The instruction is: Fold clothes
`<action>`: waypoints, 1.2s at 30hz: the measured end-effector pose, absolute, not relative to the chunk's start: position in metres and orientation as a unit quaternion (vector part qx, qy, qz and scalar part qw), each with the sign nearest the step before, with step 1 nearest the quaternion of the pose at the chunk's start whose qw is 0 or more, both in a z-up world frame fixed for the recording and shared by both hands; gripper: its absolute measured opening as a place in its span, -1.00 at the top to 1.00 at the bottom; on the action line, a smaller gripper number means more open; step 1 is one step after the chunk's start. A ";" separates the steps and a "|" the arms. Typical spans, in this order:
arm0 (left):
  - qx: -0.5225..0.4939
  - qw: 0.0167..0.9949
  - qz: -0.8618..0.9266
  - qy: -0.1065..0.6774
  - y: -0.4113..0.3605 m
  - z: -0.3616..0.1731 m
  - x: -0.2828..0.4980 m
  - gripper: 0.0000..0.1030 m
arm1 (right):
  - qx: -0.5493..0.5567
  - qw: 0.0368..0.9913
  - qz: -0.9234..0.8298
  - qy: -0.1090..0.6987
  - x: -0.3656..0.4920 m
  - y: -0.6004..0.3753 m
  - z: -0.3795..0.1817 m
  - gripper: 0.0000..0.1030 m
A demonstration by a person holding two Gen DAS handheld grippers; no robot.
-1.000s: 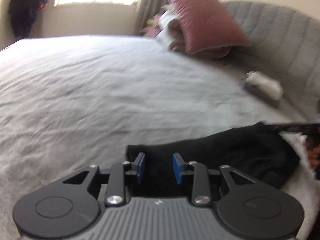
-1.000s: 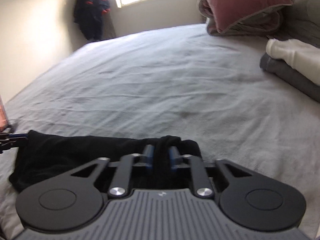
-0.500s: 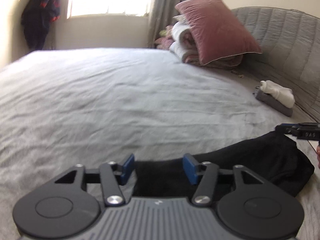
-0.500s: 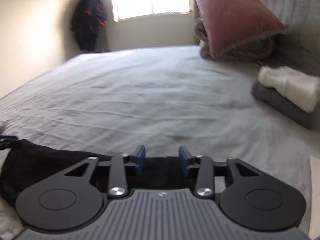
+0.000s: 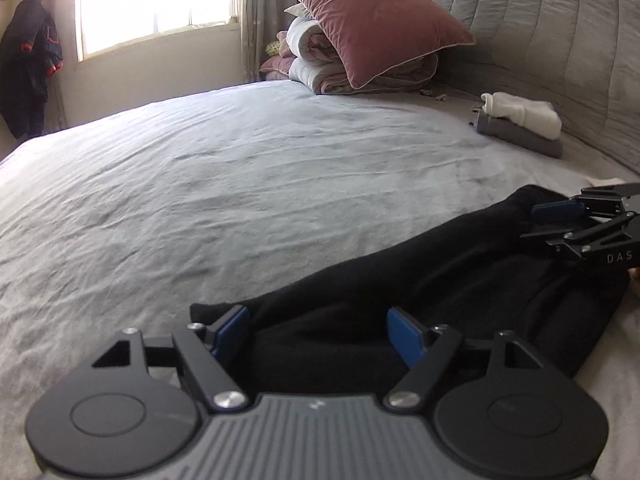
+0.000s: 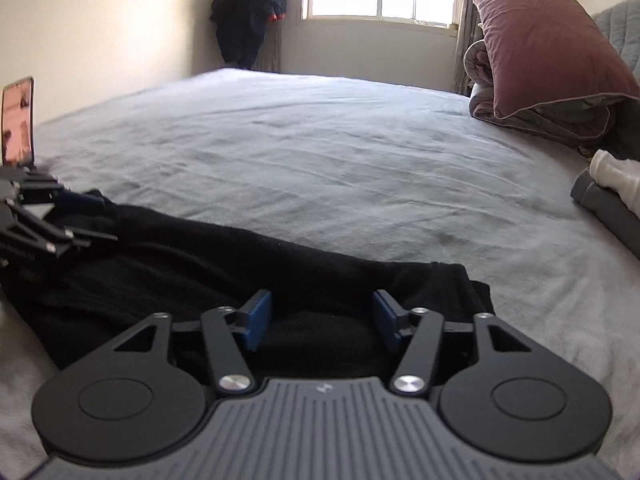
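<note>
The grey bed fills both views. A black garment lies stretched along its near edge. At the bed's far end a pink pillow leans on rolled bedding, with a white-and-grey folded pile nearer the garment. The left gripper and right gripper stand with jaws spread wide over opposite ends of the garment, pinching nothing.

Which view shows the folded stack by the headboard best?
The left wrist view. There the stack sits whole: a white garment on a grey one, against the headboard. The right wrist view cuts the stack off at its right edge.
</note>
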State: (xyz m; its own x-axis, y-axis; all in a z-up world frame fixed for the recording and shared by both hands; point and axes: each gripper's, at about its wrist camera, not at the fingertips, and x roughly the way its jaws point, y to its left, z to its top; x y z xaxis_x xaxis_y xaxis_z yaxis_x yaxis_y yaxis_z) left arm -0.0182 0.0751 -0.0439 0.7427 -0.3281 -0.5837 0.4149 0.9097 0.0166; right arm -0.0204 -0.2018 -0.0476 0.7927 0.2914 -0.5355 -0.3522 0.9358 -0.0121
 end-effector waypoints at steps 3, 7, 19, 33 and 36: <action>0.040 0.936 -0.190 0.294 0.091 -0.030 -0.028 -0.70 | -0.041 0.950 0.168 0.261 -0.027 -0.210 -0.045 -0.45; -0.035 0.936 -0.178 0.302 0.124 -0.019 -0.032 -0.76 | -0.039 0.951 0.174 0.252 -0.037 -0.212 -0.040 -0.55; -0.231 0.868 -0.188 0.396 0.177 -0.044 -0.028 -0.67 | -0.031 0.930 0.254 0.265 -0.065 -0.211 -0.037 -0.66; -0.280 0.839 -0.213 0.415 0.174 -0.058 -0.016 -0.59 | 0.046 0.947 0.203 0.245 -0.053 -0.231 -0.024 -0.66; -0.266 0.846 -0.217 0.408 0.168 -0.059 -0.017 -0.55 | 0.070 0.944 0.207 0.246 -0.049 -0.229 -0.023 -0.66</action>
State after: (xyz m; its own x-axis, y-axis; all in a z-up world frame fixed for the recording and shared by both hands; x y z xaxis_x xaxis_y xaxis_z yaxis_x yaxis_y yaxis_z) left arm -0.0169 0.1678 -0.0587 0.5736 -0.5838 -0.5747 0.1493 0.7643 -0.6273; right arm -0.0486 -0.2291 -0.0225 0.7933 0.4259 -0.4351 -0.3568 0.9042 0.2346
